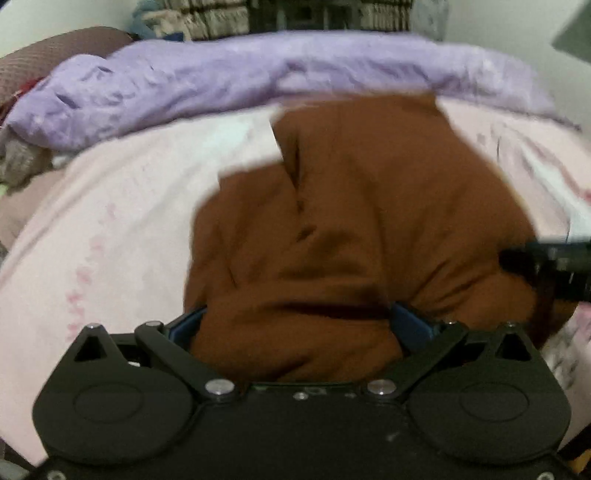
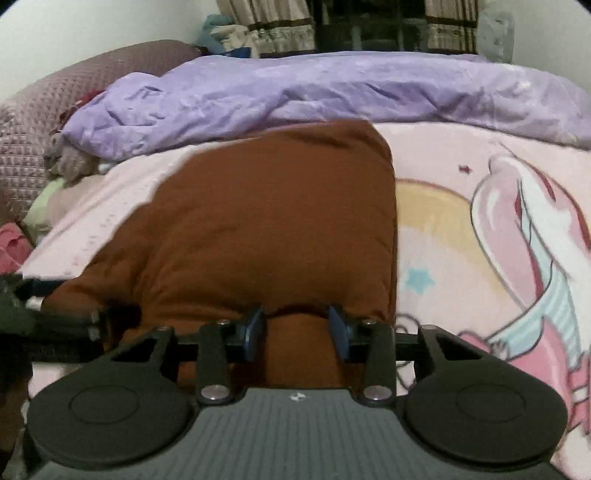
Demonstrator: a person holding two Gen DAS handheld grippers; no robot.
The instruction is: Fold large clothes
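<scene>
A brown garment (image 1: 369, 203) lies folded on the pink bedsheet (image 1: 110, 221), its near edge bunched up at both grippers. My left gripper (image 1: 299, 325) has its jaws wide apart, with a thick roll of the brown cloth lying between them and over the left pad. In the right wrist view the garment (image 2: 266, 221) is a neat rectangle with a straight right edge. My right gripper (image 2: 297, 328) has its blue pads pressed on a narrow fold of the near edge. The right gripper (image 1: 554, 269) shows at the right of the left wrist view, and the left gripper (image 2: 44, 325) at the left of the right wrist view.
A crumpled purple duvet (image 2: 332, 88) runs across the far side of the bed. A maroon quilted pillow (image 2: 55, 110) sits at the far left. The sheet carries a pink cartoon print (image 2: 517, 229) to the right of the garment. Curtains (image 2: 273, 29) hang behind the bed.
</scene>
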